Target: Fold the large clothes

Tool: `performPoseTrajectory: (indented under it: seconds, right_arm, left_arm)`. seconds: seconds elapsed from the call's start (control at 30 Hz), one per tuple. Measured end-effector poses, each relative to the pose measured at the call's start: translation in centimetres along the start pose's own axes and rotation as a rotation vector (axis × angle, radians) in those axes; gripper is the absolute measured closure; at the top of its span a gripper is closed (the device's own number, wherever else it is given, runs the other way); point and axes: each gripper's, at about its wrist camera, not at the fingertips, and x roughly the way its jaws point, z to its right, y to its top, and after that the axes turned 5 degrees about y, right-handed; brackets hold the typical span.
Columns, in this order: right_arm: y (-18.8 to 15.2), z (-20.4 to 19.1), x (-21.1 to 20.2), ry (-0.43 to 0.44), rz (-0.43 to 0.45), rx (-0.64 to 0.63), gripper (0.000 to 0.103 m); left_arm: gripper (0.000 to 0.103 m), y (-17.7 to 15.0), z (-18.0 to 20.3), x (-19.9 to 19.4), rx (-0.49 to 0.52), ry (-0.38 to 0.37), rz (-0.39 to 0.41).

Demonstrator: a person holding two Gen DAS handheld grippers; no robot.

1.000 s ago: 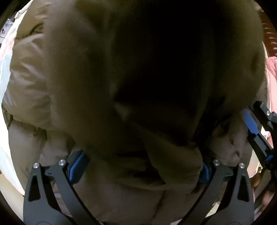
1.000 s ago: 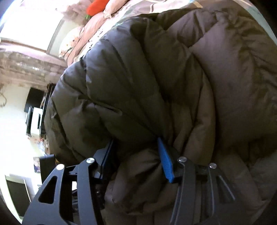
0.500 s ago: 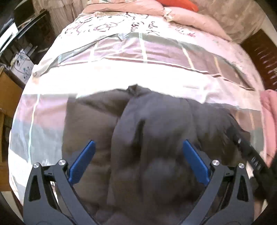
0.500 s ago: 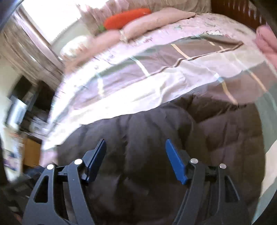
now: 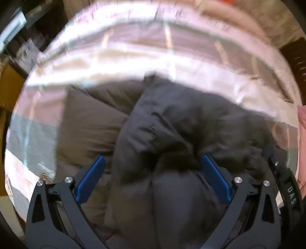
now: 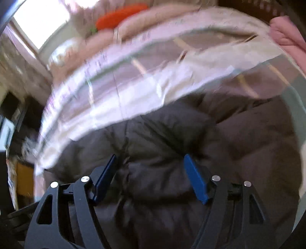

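Note:
A dark brown puffy jacket lies bunched in a folded heap on the striped bed quilt. My left gripper hovers above the jacket's near part with its blue pads wide apart, pressing on nothing. In the right wrist view the same jacket fills the lower half. My right gripper hangs over it, and its jaws are opening with only the jacket's surface below them, not pinched. Both views are motion-blurred.
An orange pillow and pink pillows lie at the bed's head. A pink folded cloth sits at the right edge. Dark furniture stands left of the bed. A black bar lettered DAS shows at the right.
Both grippers let go of the jacket and pulled up and back from it. The jacket now lies on the bed, and the quilt has come into view.

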Motion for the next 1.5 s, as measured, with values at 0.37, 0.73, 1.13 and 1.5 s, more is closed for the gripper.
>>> performPoseTrajectory:
  seconds: [0.37, 0.73, 1.13, 1.5]
  right_arm:
    - [-4.7, 2.9, 3.8, -0.067, -0.201, -0.014, 0.022]
    - [-7.2, 2.4, -5.1, 0.013, -0.087, 0.013, 0.022]
    - [-11.4, 3.8, 0.4, -0.075, -0.255, -0.054, 0.021]
    - [-14.4, 6.7, -0.6, -0.114, -0.322, 0.006, 0.016]
  left_arm:
    - [0.002, -5.4, 2.4, 5.8, 0.032, 0.072, -0.146]
    - [0.002, -9.1, -0.3, -1.3, -0.037, 0.050, -0.049]
    - [0.002, -12.7, -0.4, 5.8, -0.023, 0.043, -0.226]
    - [0.002, -13.8, -0.5, 6.7, -0.002, 0.047, -0.257]
